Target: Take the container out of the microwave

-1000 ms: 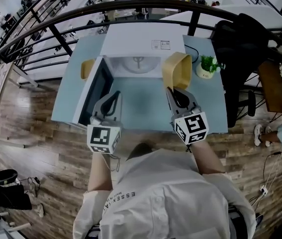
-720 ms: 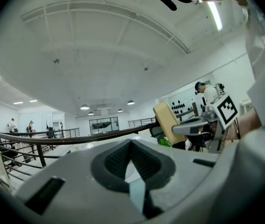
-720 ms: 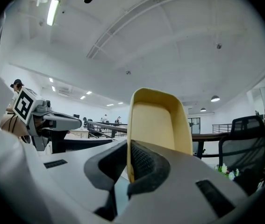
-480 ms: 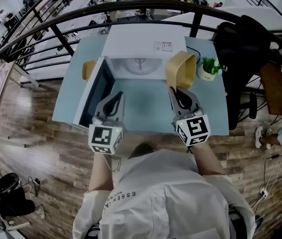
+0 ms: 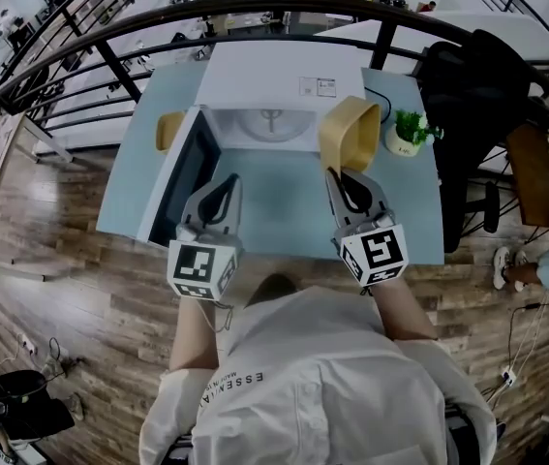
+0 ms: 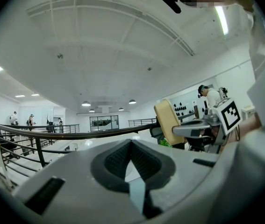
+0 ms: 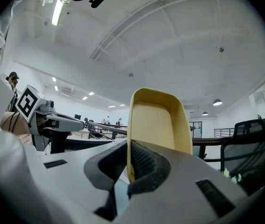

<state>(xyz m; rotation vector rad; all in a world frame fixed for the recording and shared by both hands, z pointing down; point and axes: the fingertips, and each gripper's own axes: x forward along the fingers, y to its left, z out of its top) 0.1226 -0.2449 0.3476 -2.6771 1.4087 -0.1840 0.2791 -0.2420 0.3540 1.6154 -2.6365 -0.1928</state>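
Observation:
A white microwave (image 5: 284, 76) stands at the back of the pale blue table (image 5: 284, 211), its door (image 5: 182, 177) swung open to the left and its cavity showing only the glass turntable. A yellow container (image 5: 349, 136) is outside it, in front of the microwave's right side, tipped up on edge. My right gripper (image 5: 337, 172) is shut on its near rim; in the right gripper view the container (image 7: 158, 120) rises straight from the jaws of that gripper (image 7: 128, 146). My left gripper (image 5: 230, 180) hovers near the open door, shut with nothing in it (image 6: 131, 141).
A second yellow dish (image 5: 167, 132) lies left of the microwave behind the door. A small potted plant (image 5: 408, 129) sits at the table's right back corner. A black chair (image 5: 477, 95) stands to the right, and a dark railing (image 5: 255, 13) runs behind the table.

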